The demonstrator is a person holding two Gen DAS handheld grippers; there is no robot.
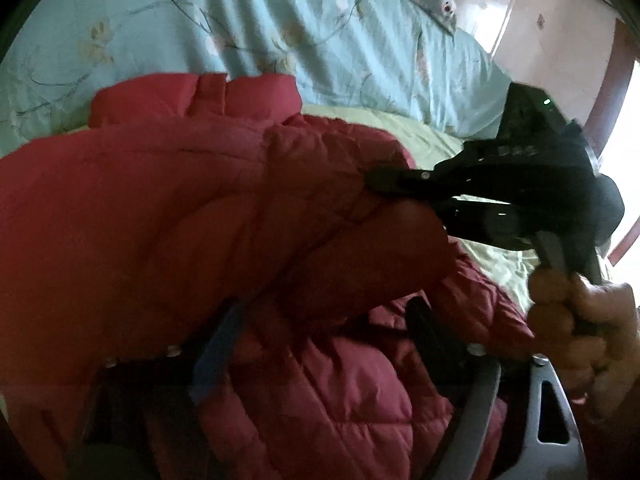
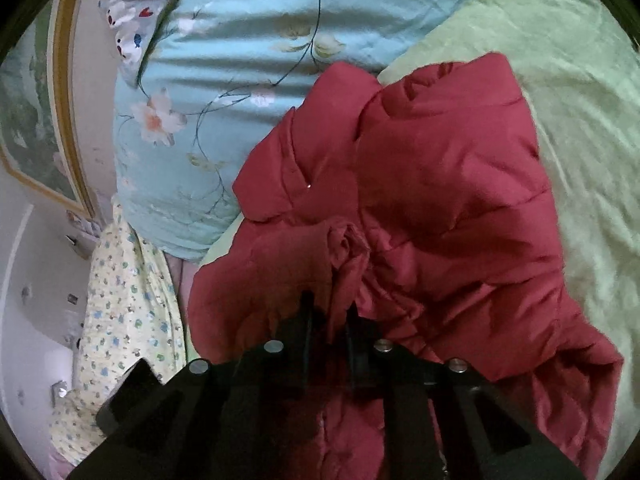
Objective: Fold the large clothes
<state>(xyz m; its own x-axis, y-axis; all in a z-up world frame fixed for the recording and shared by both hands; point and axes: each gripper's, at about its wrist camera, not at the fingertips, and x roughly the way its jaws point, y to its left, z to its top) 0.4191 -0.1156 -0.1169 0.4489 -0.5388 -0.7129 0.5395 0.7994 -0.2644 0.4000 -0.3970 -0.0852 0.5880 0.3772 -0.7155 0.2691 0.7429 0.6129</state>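
A red quilted puffer jacket lies bunched on the bed and fills most of both views. My left gripper is low in the left wrist view, its blue-padded fingers buried in jacket folds, with cloth between them. My right gripper is shut on a pinched fold of the jacket, its two fingers close together around the cloth. The right gripper also shows in the left wrist view, held by a hand, its tips clamped on the jacket edge.
A light green sheet covers the bed under the jacket. A light blue floral quilt lies behind it. A yellow dotted cloth hangs at the bed's left side. A framed picture hangs on the wall.
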